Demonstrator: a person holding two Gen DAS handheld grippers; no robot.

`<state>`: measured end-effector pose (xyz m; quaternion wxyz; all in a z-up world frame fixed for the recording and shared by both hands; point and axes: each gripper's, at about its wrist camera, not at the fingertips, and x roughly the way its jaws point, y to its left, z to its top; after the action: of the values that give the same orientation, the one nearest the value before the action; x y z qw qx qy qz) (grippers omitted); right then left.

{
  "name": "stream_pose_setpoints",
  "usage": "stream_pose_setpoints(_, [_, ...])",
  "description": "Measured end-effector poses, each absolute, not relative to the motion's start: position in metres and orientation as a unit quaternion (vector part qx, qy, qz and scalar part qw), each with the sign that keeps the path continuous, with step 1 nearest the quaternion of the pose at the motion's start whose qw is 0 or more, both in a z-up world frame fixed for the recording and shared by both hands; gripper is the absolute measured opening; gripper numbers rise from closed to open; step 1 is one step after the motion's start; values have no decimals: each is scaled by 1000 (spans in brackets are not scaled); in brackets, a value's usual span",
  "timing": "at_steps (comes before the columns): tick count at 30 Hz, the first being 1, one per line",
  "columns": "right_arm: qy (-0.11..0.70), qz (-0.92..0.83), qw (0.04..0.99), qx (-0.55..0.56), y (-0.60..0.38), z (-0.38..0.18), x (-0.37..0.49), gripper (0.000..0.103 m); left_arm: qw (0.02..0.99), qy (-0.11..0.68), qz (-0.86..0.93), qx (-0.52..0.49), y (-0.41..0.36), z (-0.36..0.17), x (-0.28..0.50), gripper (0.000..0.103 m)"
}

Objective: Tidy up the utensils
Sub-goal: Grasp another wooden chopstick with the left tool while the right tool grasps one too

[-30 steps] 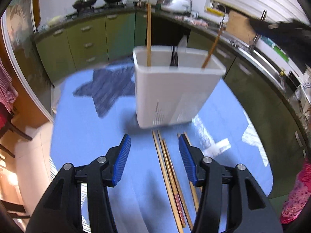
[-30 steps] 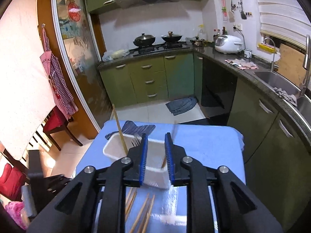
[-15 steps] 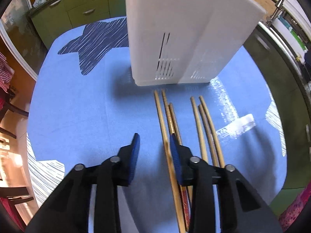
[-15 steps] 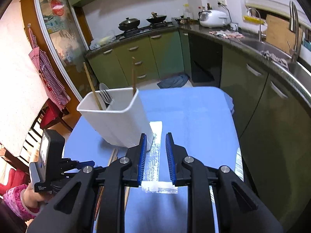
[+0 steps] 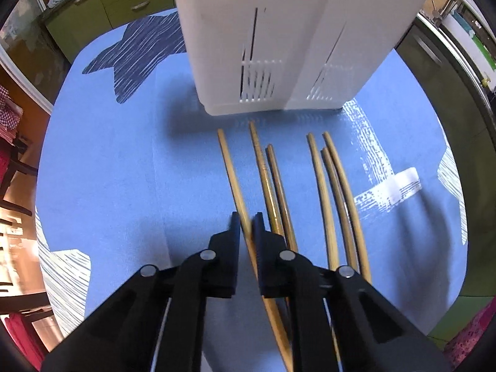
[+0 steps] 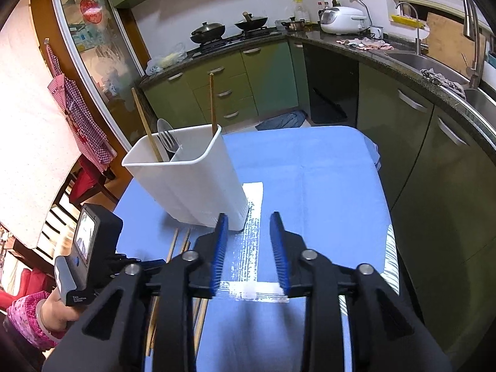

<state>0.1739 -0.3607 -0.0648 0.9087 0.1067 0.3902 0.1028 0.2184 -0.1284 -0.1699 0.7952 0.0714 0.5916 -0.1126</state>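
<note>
A white utensil holder (image 5: 279, 40) stands on the blue tablecloth (image 5: 124, 170); in the right wrist view the holder (image 6: 189, 179) has two chopsticks and a fork standing in it. Several wooden chopsticks (image 5: 328, 192) lie side by side in front of it. My left gripper (image 5: 246, 223) is low over the cloth and shut on the leftmost chopstick (image 5: 231, 173). My right gripper (image 6: 248, 241) is open and empty above the cloth, to the right of the holder.
The left hand-held gripper body (image 6: 83, 248) shows at the lower left of the right wrist view. Green kitchen cabinets (image 6: 248, 80), a stove with pans and a sink counter (image 6: 434, 71) surround the table. Chairs (image 6: 90, 179) stand to its left.
My left gripper dropped toward the table and closed on the leftmost chopstick. My right gripper drew back from over the holder, lowered to its right and opened.
</note>
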Motion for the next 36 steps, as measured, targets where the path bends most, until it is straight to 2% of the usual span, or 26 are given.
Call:
stream_pose_setpoints(8, [423,111,895,85,-344,-81,175,29,799,588,-112,61,-132,-170,219,6])
stream_pose_setpoints(18, [522,145,839,51,-293,-159,188,29,846,517,-121,49,-103,-127,200,6])
stream_pose_setpoints(25, [570,156,806,39,-266,-183,207,18,873,467,-134,45,-96,-92,180,6])
stream_pose_setpoints(36, [584,131,801,7,-239,-195,212,11,887,436,-147,40,-94,-77,164,6])
